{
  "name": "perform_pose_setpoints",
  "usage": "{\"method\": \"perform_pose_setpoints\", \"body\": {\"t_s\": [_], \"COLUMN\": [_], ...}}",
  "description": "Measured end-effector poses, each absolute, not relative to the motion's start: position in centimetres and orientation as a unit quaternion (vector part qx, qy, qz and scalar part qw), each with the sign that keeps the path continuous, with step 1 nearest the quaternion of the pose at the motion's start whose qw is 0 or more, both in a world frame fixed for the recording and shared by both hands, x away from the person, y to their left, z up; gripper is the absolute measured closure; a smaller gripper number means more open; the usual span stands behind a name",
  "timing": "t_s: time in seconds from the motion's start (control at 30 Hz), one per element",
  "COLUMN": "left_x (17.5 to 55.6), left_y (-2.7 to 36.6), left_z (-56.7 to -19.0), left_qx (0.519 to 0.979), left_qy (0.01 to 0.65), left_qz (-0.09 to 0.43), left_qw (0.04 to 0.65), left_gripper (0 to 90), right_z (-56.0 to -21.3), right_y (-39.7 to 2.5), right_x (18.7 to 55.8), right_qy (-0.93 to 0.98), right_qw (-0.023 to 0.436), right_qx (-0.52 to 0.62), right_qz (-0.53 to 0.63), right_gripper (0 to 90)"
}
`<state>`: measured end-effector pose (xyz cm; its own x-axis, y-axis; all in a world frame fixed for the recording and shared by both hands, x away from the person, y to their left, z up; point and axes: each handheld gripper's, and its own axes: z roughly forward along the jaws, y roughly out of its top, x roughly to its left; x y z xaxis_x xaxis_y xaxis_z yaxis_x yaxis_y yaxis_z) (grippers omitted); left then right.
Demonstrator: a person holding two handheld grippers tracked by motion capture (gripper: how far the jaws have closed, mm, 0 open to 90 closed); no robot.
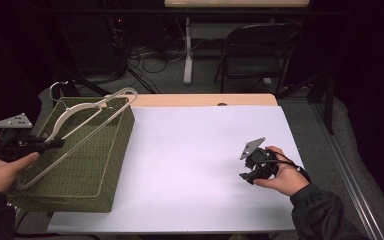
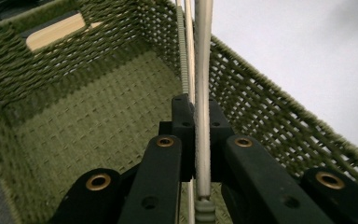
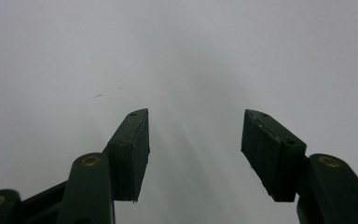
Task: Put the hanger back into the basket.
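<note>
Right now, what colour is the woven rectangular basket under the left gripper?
Olive green, the woven rectangular basket shows best in the left gripper view.

The table (image 1: 200, 100) had a pale wooden top, showing as a bare strip along its far edge. A white sheet (image 1: 195, 150) covered nearly all the rest of it, reaching the near edge and the right edge. A green woven basket (image 1: 107, 150) stood on the left end of the table, its right wall resting on the sheet and its left side hanging past the table's left edge.
</note>
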<state>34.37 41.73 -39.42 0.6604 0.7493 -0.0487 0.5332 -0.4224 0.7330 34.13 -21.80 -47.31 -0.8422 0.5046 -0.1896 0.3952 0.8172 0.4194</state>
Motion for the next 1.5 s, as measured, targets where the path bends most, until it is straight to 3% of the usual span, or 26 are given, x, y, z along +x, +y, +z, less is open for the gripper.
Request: {"method": "perform_pose_setpoints", "body": {"t_s": [0.43, 1.17, 1.3, 1.33, 1.5], "left_x": [34.5, 35.8, 35.7, 35.5, 34.4], "left_y": [45.0, 44.1, 44.1, 44.2, 44.8], "left_z": [-41.1, -47.4, -47.1, -46.7, -45.1], "left_qx": [0.824, 0.836, 0.829, 0.821, 0.796], "left_qy": [0.415, 0.445, 0.456, 0.463, 0.479], "left_qz": [0.143, 0.094, 0.116, 0.148, 0.181], "left_qw": [0.358, 0.308, 0.301, 0.299, 0.324], "left_gripper": [87.2, 86.6, 71.9, 67.1, 58.1], "right_z": [-47.8, -48.1, -48.2, -48.3, -48.2], "right_y": [-21.8, -21.7, -21.9, -21.9, -22.0], "right_x": [34.0, 34.0, 34.0, 34.0, 33.8], "right_qy": [0.938, 0.939, 0.938, 0.938, 0.937], "right_qw": [0.147, 0.144, 0.141, 0.14, 0.143], "right_qx": [0.249, 0.247, 0.248, 0.25, 0.25], "right_qz": [0.193, 0.189, 0.195, 0.195, 0.196], "right_gripper": [41.5, 41.5, 41.5, 41.5, 41.6]}}
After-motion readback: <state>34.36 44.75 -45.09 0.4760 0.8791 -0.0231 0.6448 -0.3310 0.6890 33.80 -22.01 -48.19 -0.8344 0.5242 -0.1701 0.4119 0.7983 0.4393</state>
